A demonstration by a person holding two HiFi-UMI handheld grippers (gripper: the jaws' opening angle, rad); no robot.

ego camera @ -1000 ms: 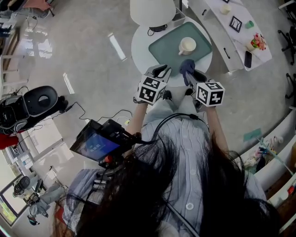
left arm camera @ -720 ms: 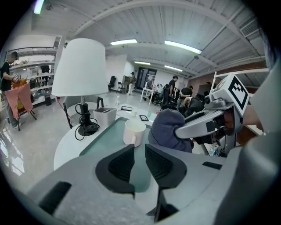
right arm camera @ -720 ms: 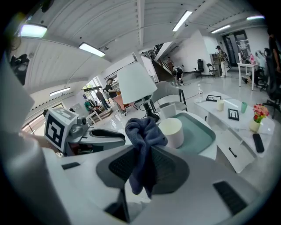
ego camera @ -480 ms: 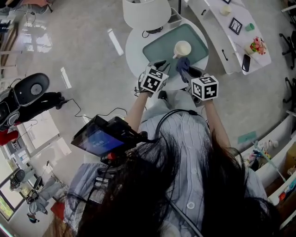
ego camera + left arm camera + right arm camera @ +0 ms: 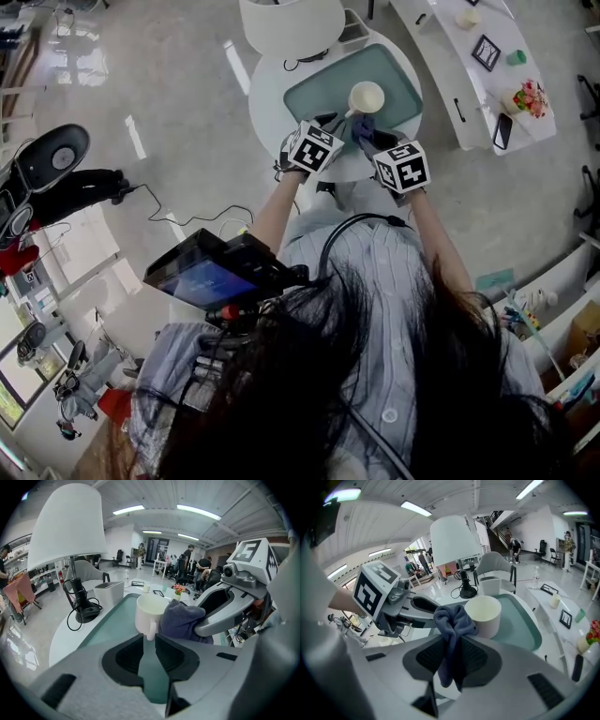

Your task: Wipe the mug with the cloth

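Observation:
A cream mug (image 5: 366, 97) stands upright on a pale green tray (image 5: 323, 82) on a round white table. In the left gripper view the mug's handle (image 5: 150, 631) points at my left gripper (image 5: 149, 643), just ahead of its tips. Its jaws stand a narrow gap apart with nothing pressed between them. My right gripper (image 5: 452, 656) is shut on a blue-grey cloth (image 5: 451, 620), whose bunched end lies against the mug's (image 5: 483, 615) side. From above, the cloth (image 5: 361, 126) sits between both grippers, right below the mug.
A lamp with a large white shade (image 5: 69, 527) stands at the tray's far left, beside a black cabled base (image 5: 83, 612) and a white box (image 5: 108, 592). A long white counter (image 5: 469, 56) with small items lies to the right. People move about in the room's background.
Both grippers have moved forward over the tray to the mug. The cloth, which was short of the mug, now lies against it.

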